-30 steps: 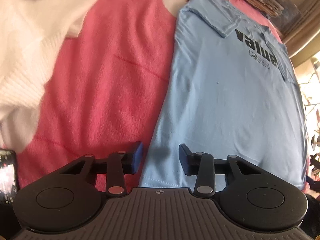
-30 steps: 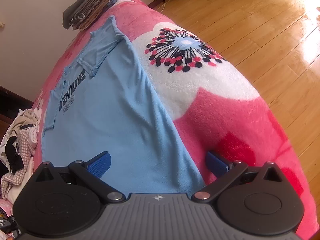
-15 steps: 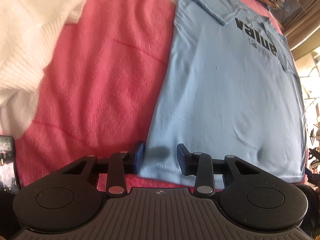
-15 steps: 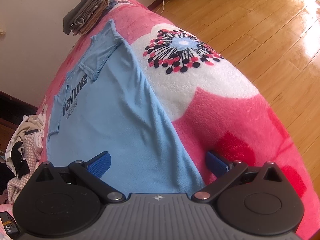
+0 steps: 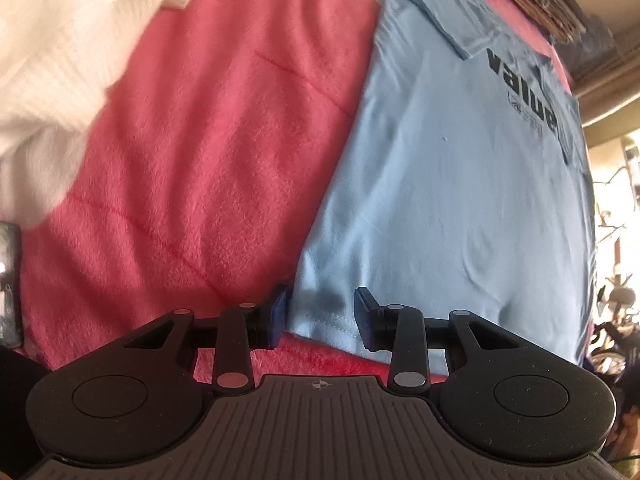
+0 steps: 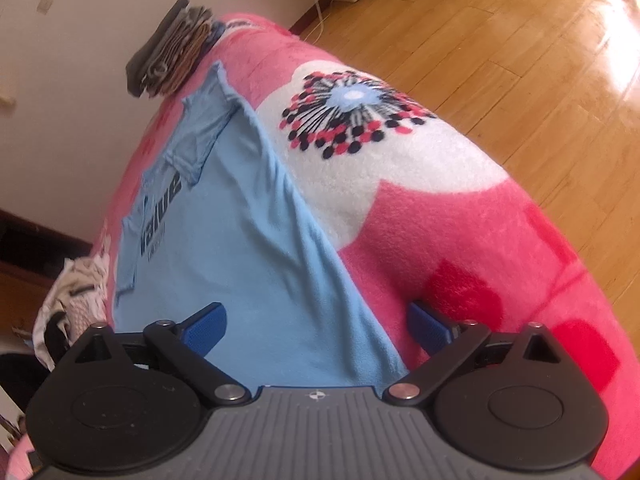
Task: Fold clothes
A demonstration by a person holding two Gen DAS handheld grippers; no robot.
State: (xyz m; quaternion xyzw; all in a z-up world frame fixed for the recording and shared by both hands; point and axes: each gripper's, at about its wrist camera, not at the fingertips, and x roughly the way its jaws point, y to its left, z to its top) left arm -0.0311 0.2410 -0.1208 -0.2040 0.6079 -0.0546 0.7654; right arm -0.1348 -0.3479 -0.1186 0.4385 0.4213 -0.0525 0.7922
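Two tools: both at the hem of the blue T-shirt (image 5: 448, 208) on the bed (image 5: 208, 152).
Left tool (image 5: 320, 316): half apart, straddling the hem corner, unchanged.
Right tool (image 6: 316, 326): wide apart, has just been closing slightly around the other corner; no pinch yet.
Meaning: fold seemingly about to start.

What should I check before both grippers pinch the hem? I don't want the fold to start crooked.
1. Blue T-shirt lies flat on the pink blanket: ok.
2. Left gripper straddles the hem corner, not yet pinching: ok.
3. Right gripper, its fingers just closing slightly, spans the other hem corner, open: ok.
4. Both sleeves folded inward: ok.
5. White sweater lies apart from the shirt: ok.
6. Fingers catch both fabric layers: cannot tell.
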